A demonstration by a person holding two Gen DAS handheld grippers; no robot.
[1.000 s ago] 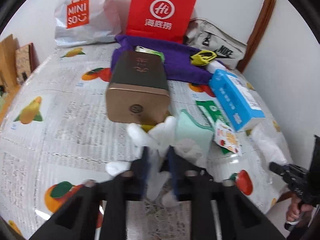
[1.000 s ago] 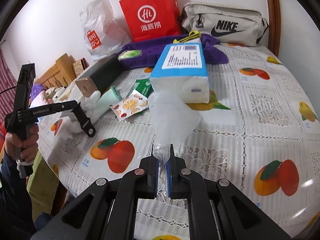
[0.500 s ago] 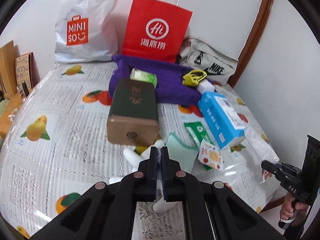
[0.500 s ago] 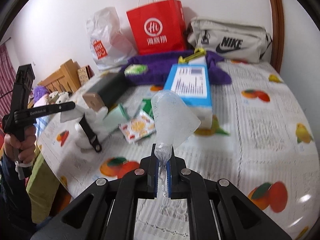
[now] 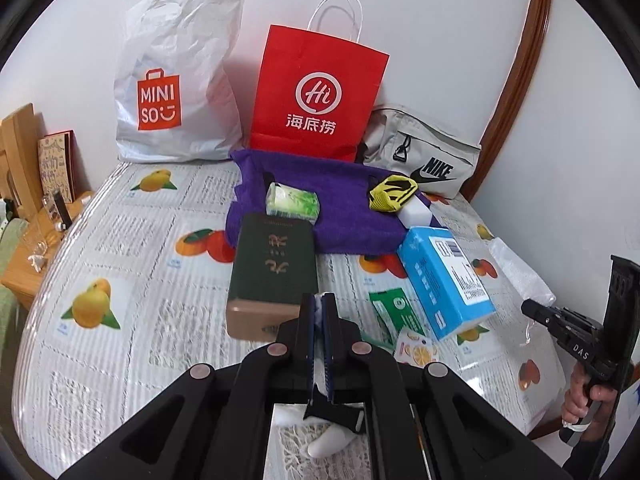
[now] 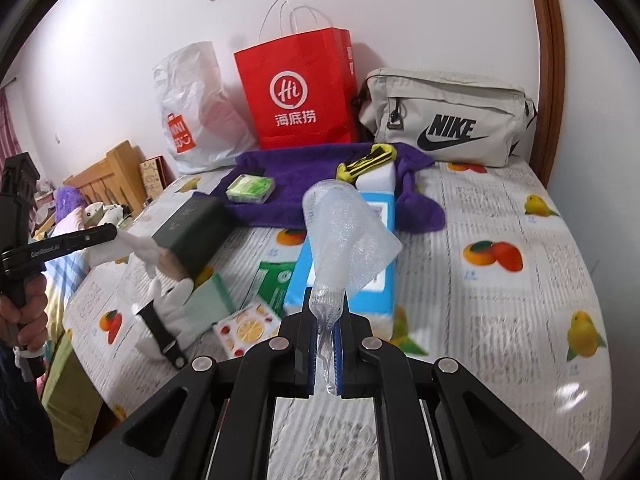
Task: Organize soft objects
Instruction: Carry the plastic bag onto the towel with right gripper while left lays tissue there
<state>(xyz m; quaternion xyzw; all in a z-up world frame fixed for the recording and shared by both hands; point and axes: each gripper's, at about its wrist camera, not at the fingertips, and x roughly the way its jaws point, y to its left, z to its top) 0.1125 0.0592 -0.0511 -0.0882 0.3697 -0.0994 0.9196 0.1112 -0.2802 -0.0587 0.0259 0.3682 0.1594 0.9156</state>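
Note:
My left gripper is shut on a white plush glove with a black strap, which hangs under it; it also shows in the right wrist view, held above the table's left edge. My right gripper is shut on a clear bubble-wrap sheet, lifted above the table; the sheet also shows in the left wrist view. A purple towel lies at the back of the table with a green tissue pack, a yellow-black item and a white sponge on it.
A dark green box, a blue tissue pack, a green packet and a fruit-print packet lie mid-table. A Miniso bag, red paper bag and Nike bag stand against the wall.
Both grippers have risen and pulled back from the table. The white glove left the table in my left gripper; the bubble wrap lifted off the table in my right.

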